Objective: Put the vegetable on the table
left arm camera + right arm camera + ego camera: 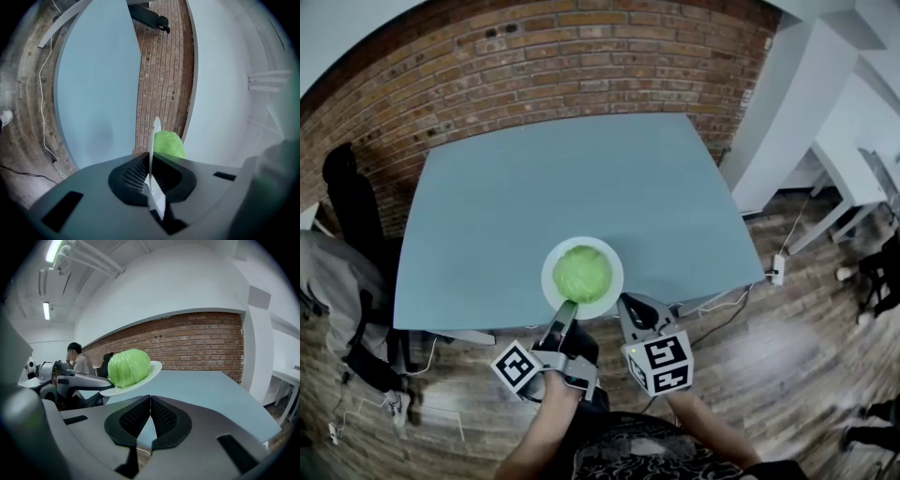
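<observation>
A green cabbage lies on a white plate at the near edge of the blue table. My left gripper is shut on the plate's near rim. In the left gripper view the rim runs edge-on between the jaws of the left gripper, with the cabbage beyond. In the right gripper view the plate is tilted and held above the table, carrying the cabbage. My right gripper sits just right of the plate, shut and empty.
A brick wall backs the table. A person sits left of it, beside a dark chair. White desks stand at the right. Cables and a power strip lie on the wooden floor.
</observation>
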`<move>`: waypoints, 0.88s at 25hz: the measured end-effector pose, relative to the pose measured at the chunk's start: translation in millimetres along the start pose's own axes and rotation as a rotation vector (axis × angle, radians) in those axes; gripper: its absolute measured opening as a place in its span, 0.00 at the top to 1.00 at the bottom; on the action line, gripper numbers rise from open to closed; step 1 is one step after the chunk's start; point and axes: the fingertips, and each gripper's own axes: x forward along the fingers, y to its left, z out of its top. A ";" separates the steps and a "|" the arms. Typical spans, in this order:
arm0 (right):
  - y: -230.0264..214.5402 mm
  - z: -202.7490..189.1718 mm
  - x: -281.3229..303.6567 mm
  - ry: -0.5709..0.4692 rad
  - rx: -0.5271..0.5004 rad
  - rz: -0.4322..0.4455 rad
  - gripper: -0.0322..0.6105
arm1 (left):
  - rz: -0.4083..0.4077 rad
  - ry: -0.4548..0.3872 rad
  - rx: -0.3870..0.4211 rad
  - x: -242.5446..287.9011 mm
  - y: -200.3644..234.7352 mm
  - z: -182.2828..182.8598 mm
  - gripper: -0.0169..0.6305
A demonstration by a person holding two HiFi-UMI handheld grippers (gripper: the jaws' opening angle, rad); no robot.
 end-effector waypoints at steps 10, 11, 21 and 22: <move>8.6 20.8 38.9 0.005 -0.007 -0.004 0.94 | -0.008 0.012 -0.005 20.4 -6.1 36.4 0.96; 9.3 21.7 42.0 0.006 -0.009 -0.005 0.94 | -0.010 0.013 -0.005 21.6 -6.6 39.6 0.96; 25.4 25.4 69.1 0.014 0.003 -0.013 0.94 | -0.011 0.018 -0.014 26.3 -9.6 72.5 0.95; 26.2 25.7 70.6 0.013 0.003 -0.015 0.94 | -0.012 0.020 -0.014 26.7 -9.5 74.8 0.95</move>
